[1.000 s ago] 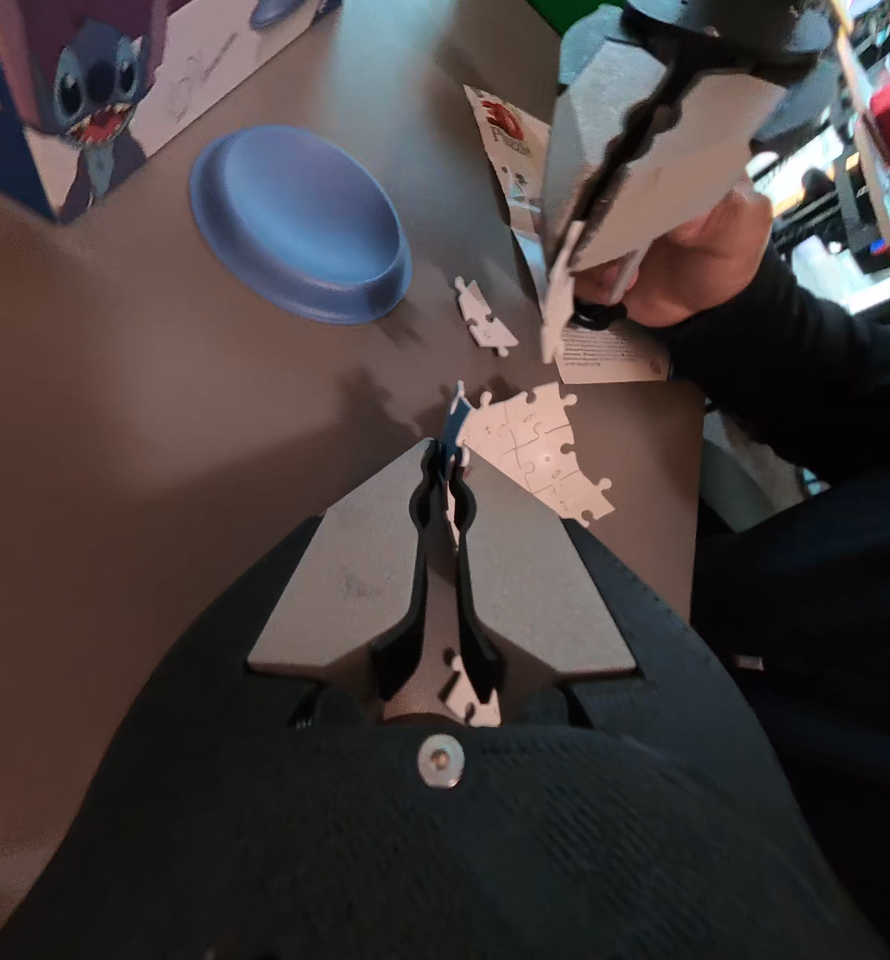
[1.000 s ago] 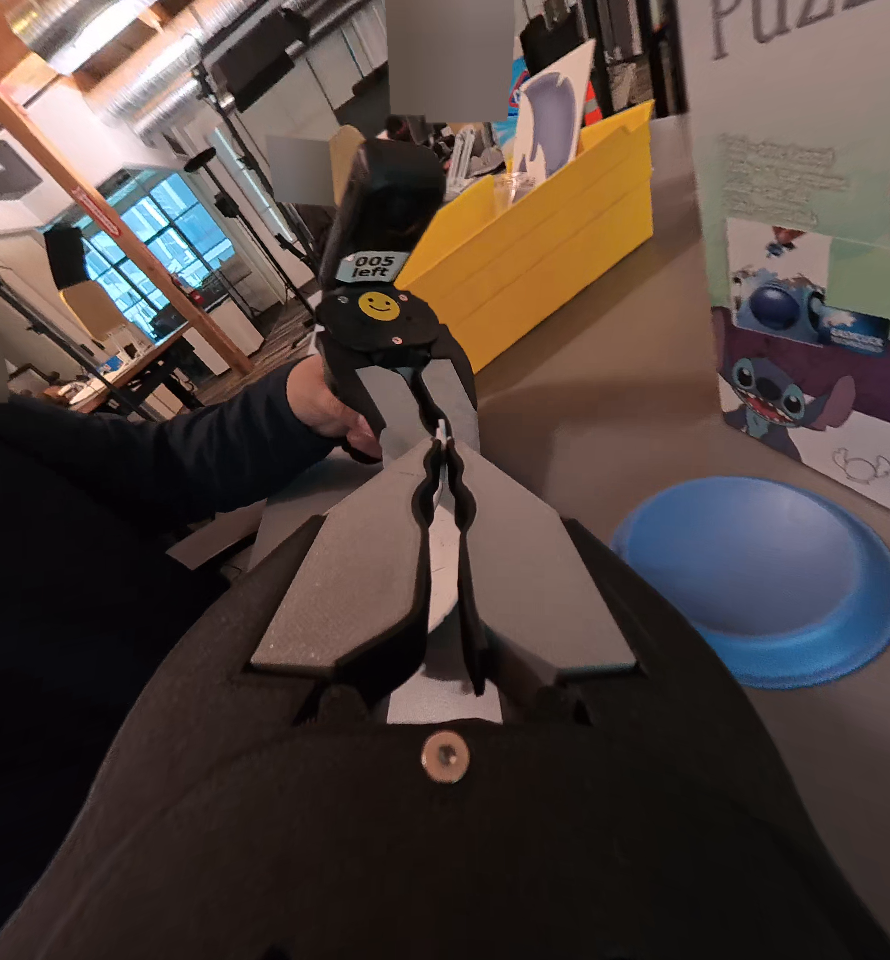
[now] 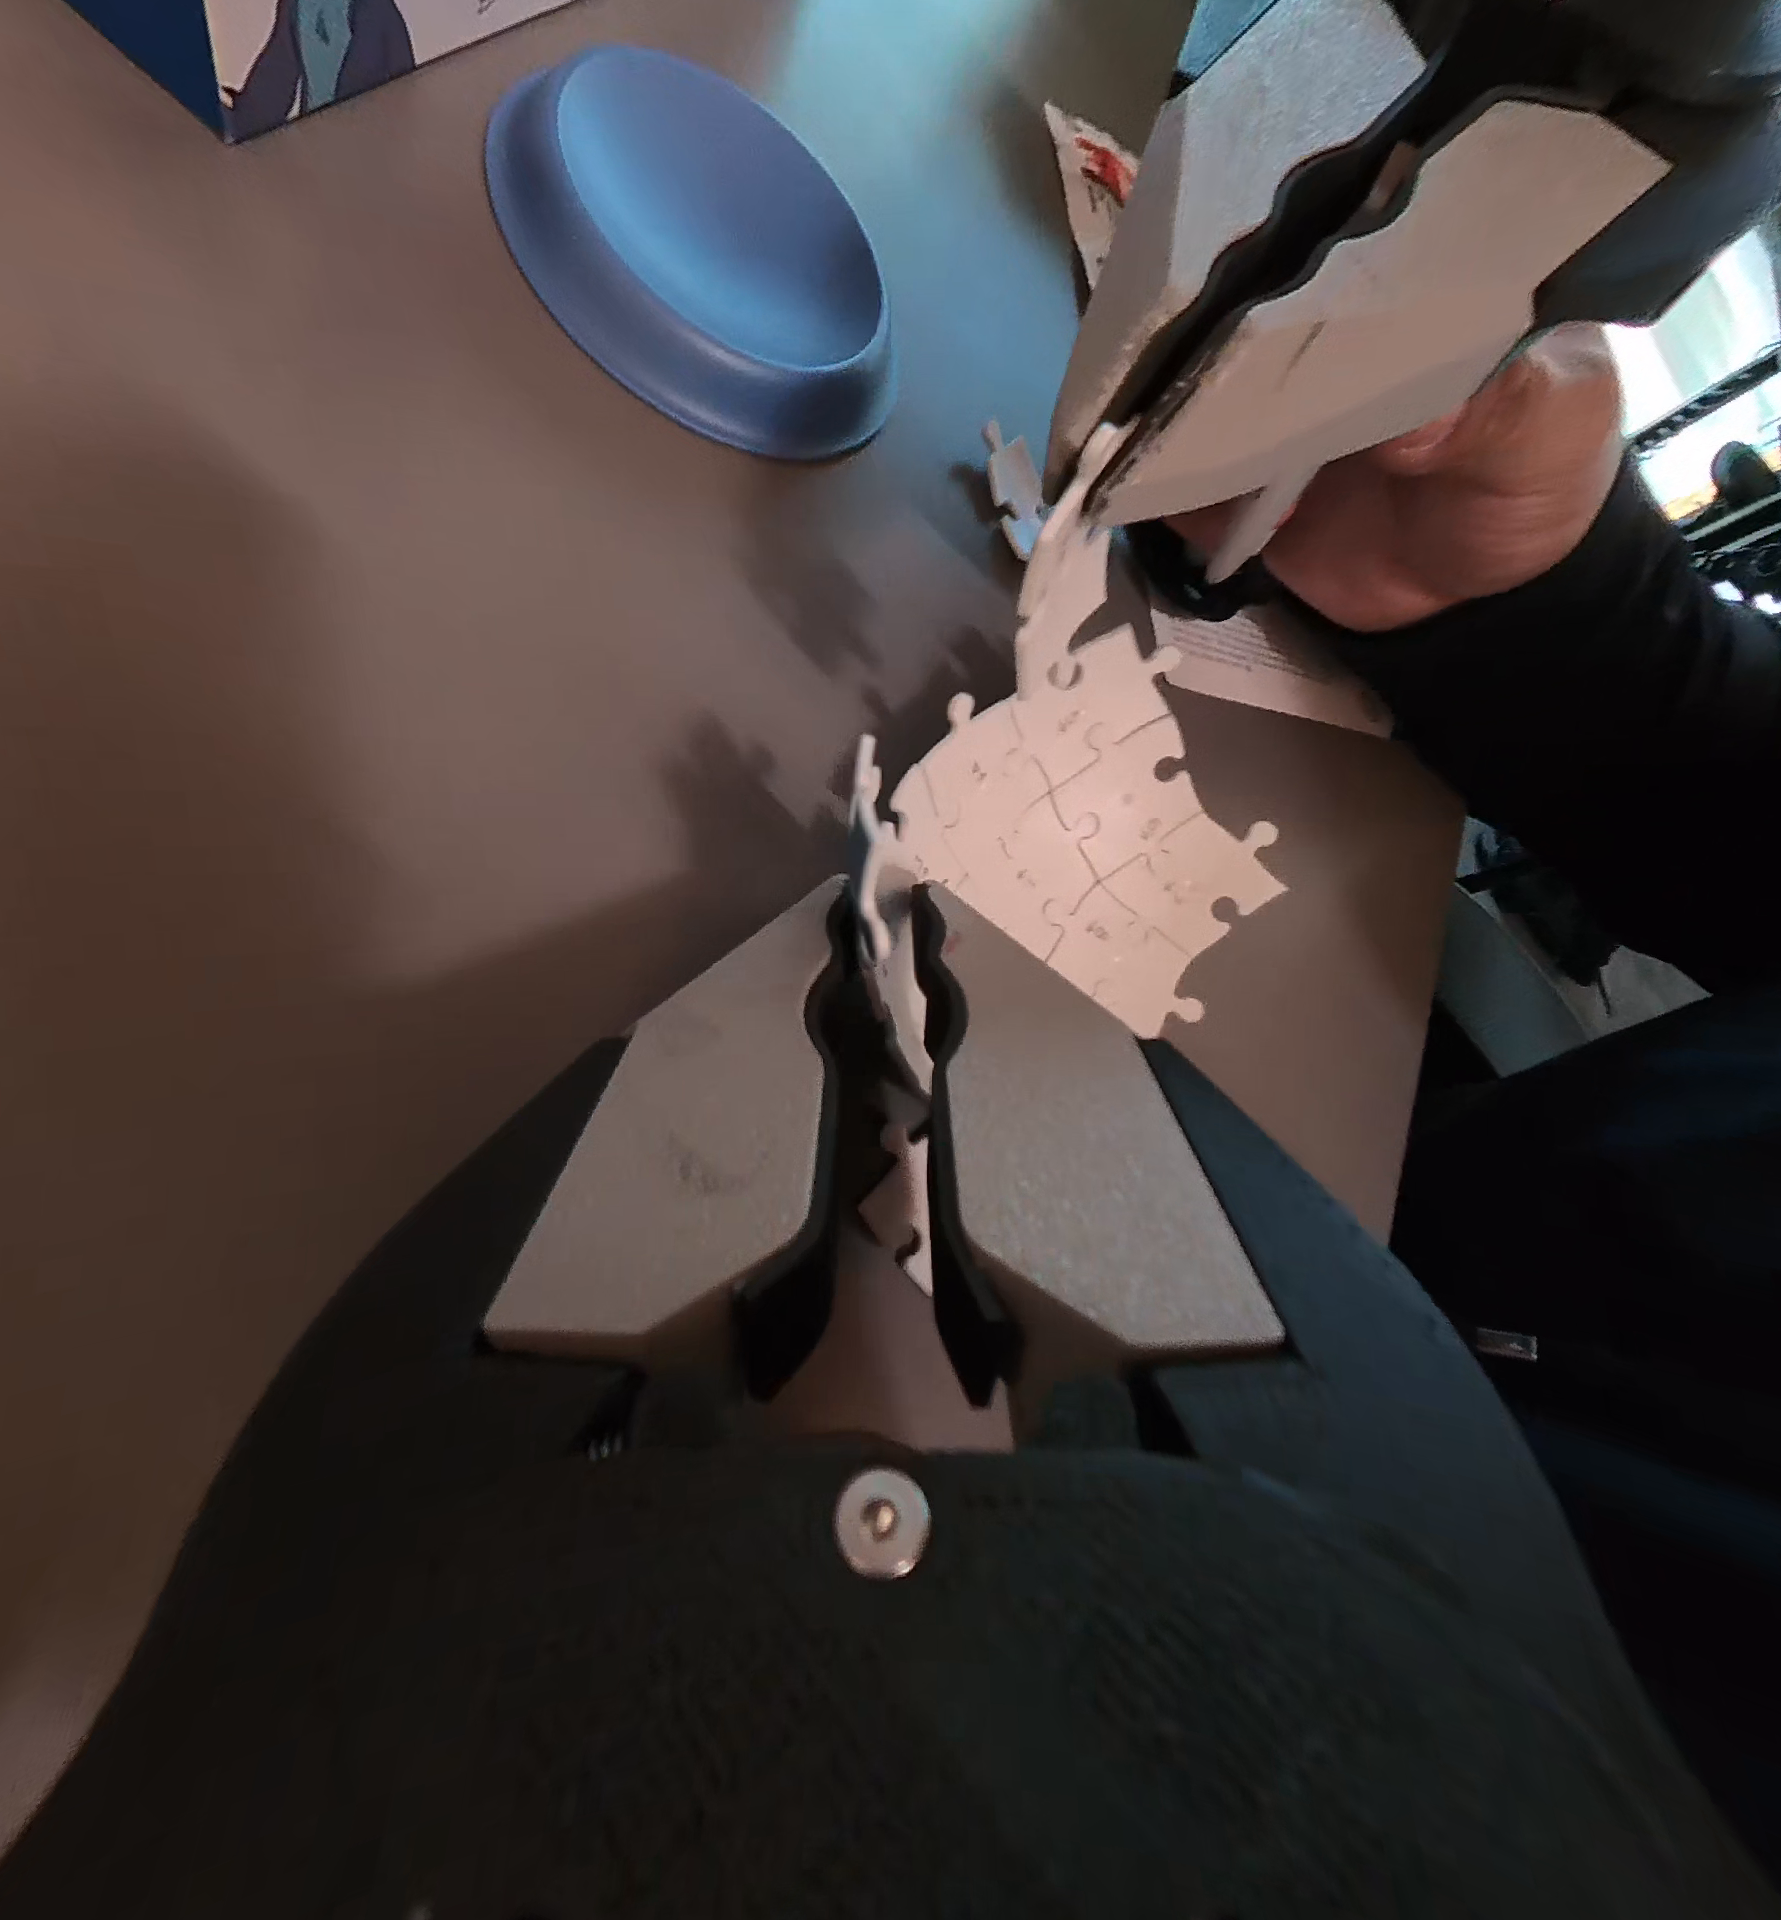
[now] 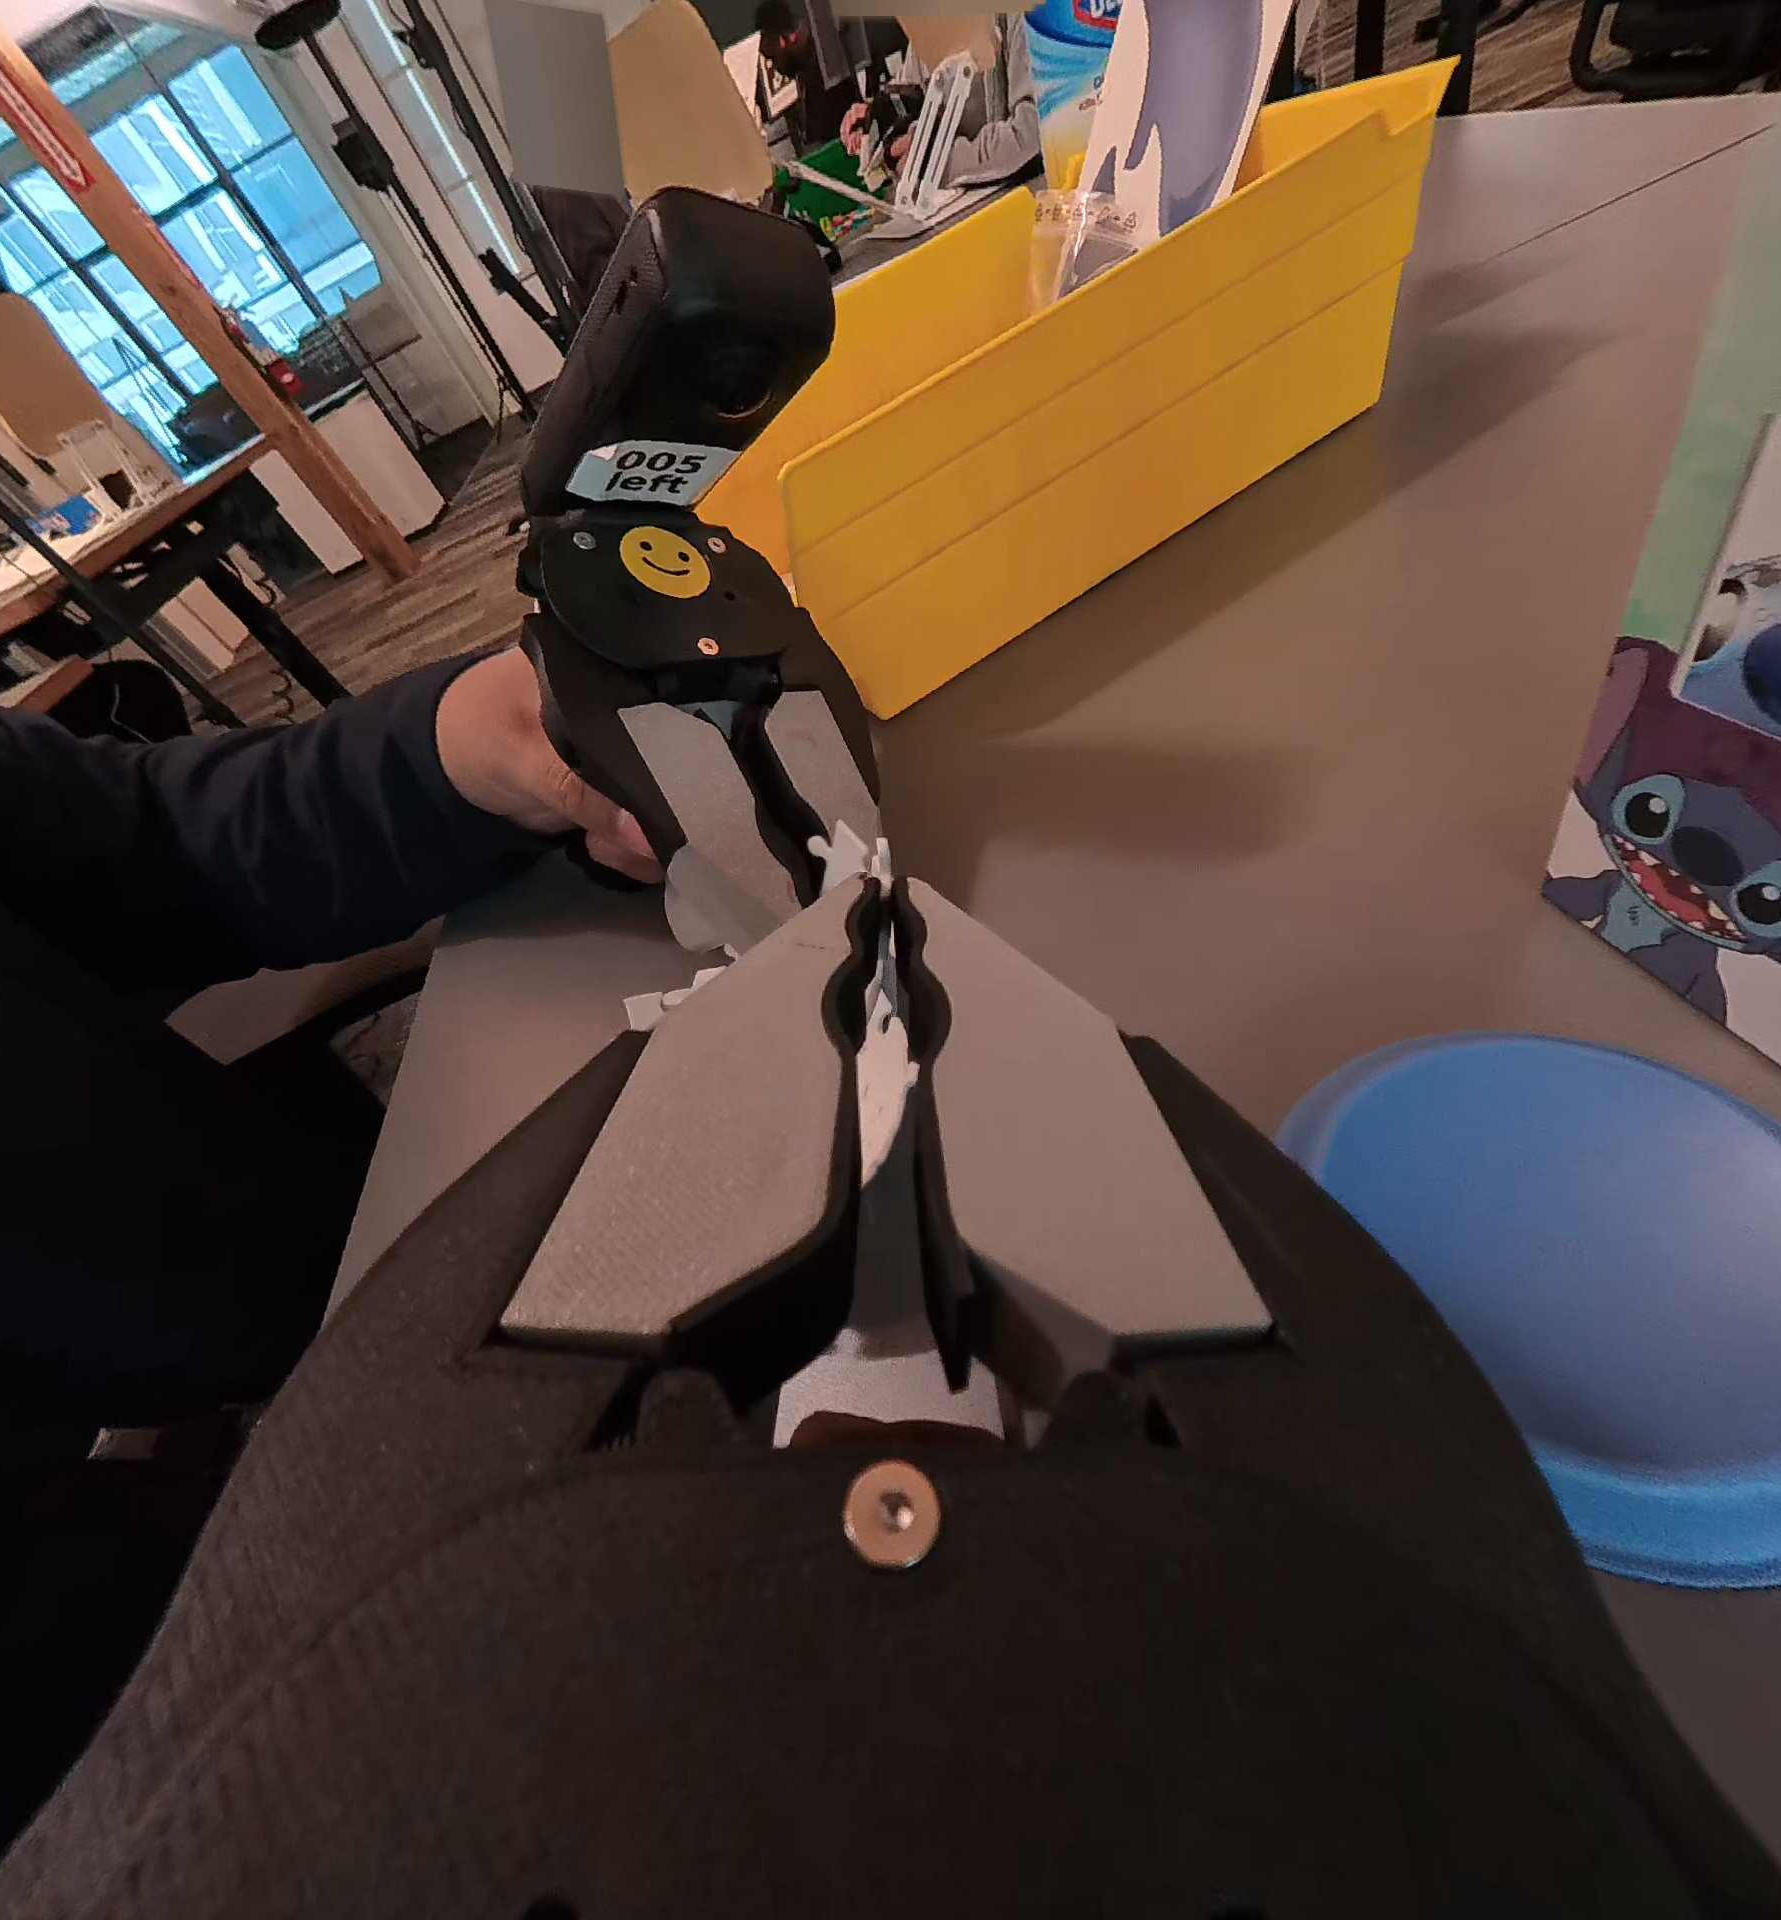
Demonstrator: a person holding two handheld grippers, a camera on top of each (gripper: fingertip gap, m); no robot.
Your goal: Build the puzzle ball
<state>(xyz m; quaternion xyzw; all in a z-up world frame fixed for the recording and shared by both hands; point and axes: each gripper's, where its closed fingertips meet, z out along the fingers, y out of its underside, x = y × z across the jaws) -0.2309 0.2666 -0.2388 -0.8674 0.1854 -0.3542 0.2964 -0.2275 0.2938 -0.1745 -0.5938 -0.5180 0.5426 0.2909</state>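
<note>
- Two grippers meet over the brown table (image 3: 242, 727), each held in a person's hand.
- The left gripper (image 3: 881, 899) is clenched on the edge of a white sheet of joined puzzle pieces (image 3: 1083, 831), which hangs in the air above the table.
- The right gripper (image 3: 1099, 473) is clenched on one white puzzle piece (image 3: 1057, 566). This piece touches the top edge of the joined sheet.
- One loose puzzle piece (image 3: 1011, 483) lies on the table just beside the right gripper's fingers (image 3: 1281, 343).
- A paper sheet (image 3: 1270, 655) lies under the right hand (image 3: 1447, 488).
- A blue round dish (image 3: 688, 260) sits farther back, upside down.
- A picture box (image 4: 1727, 727) stands beside the dish.
- A yellow bin (image 4: 1104, 468) stands far back.
</note>
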